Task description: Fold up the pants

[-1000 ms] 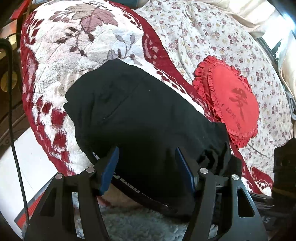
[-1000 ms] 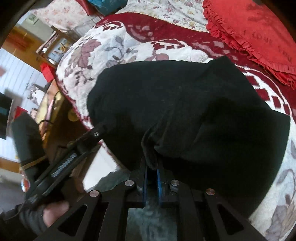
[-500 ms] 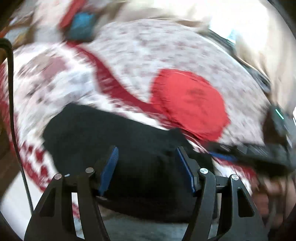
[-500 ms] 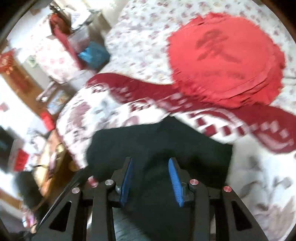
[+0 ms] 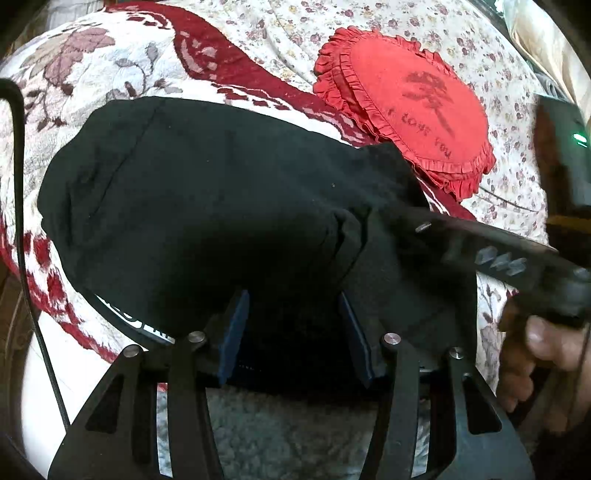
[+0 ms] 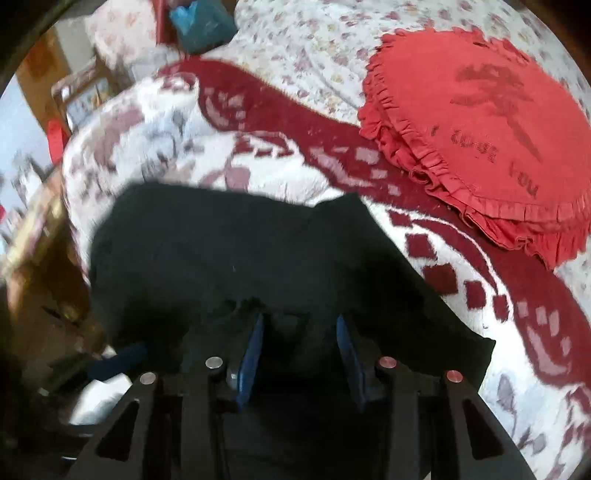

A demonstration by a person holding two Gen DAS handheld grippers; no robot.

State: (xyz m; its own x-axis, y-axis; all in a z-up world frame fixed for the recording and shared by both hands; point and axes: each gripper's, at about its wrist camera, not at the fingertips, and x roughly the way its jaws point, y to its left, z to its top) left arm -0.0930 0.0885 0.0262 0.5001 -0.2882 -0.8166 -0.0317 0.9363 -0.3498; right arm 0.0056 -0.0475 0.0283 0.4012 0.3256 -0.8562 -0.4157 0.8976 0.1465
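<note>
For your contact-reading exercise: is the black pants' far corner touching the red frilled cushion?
Cannot tell. In the left wrist view the pants corner overlaps the cushion frill; the right wrist view shows blanket between them.

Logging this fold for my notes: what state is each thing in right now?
Black pants: folded, lying on the blanket.
Left tongs: closing, pants edge between the pads.
Right tongs: open over the pants.
Red cushion: flat on the bed, untouched.

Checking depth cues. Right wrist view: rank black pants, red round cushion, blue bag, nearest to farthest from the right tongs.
1. Black pants: directly under and ahead of the right tongs.
2. Red round cushion: farther, upper right.
3. Blue bag: farthest, top left at the bed's far end.
</note>
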